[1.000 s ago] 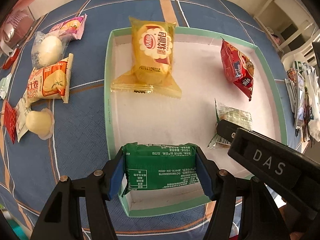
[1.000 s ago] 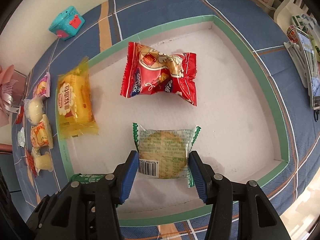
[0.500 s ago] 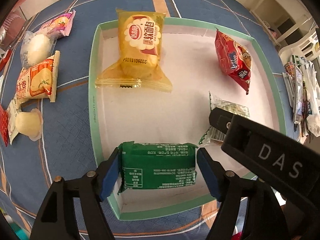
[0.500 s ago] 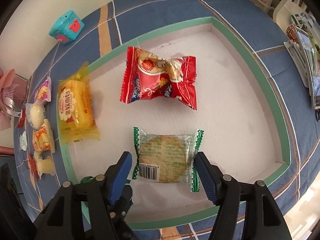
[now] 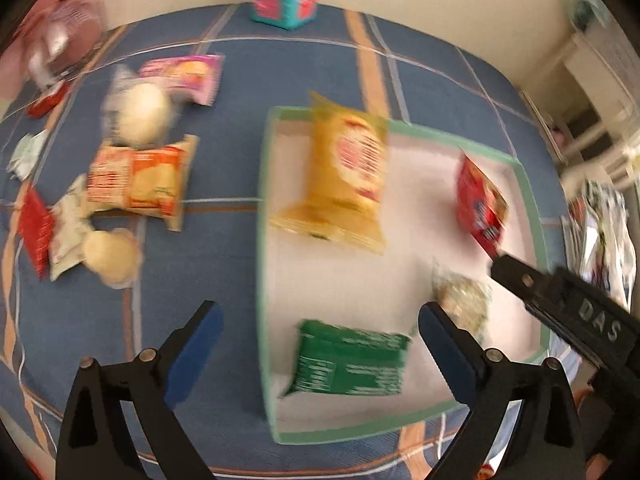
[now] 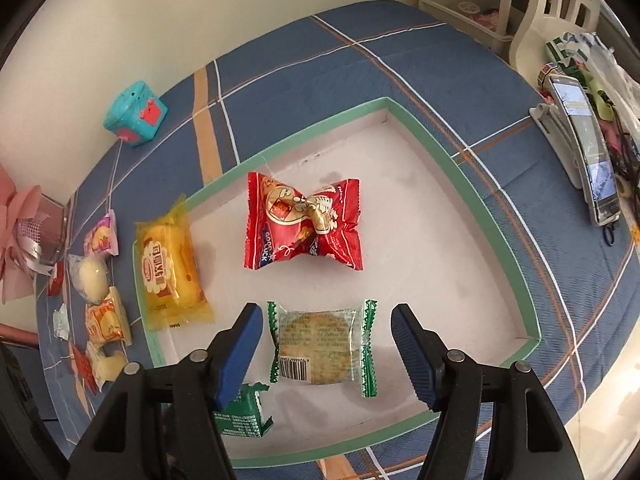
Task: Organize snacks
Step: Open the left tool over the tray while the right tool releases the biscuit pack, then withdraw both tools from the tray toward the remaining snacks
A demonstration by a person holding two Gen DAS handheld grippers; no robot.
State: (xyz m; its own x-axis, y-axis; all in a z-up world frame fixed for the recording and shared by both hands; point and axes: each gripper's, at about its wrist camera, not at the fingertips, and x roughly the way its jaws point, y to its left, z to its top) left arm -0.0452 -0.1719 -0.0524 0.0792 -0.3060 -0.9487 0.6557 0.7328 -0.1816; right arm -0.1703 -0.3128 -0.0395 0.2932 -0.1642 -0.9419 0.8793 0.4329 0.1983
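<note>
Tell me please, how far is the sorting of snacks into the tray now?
Done: four packets lie in the green-rimmed white tray: yellow bread packet, red crinkled packet, clear cracker packet, green foil packet. In hand: nothing; left gripper and right gripper are open. Left: several wrapped snacks, including the orange packet, on the blue cloth.

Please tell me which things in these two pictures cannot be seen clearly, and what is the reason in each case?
- Green packet, right wrist view: mostly hidden behind the right gripper.
- Print on every snack, left wrist view: motion blur; the yellow packet is unreadable.
- Small wrappers left of the tray, right wrist view: too small to identify.
- Pink object, left wrist view: cut by the edge, blurred.
</note>
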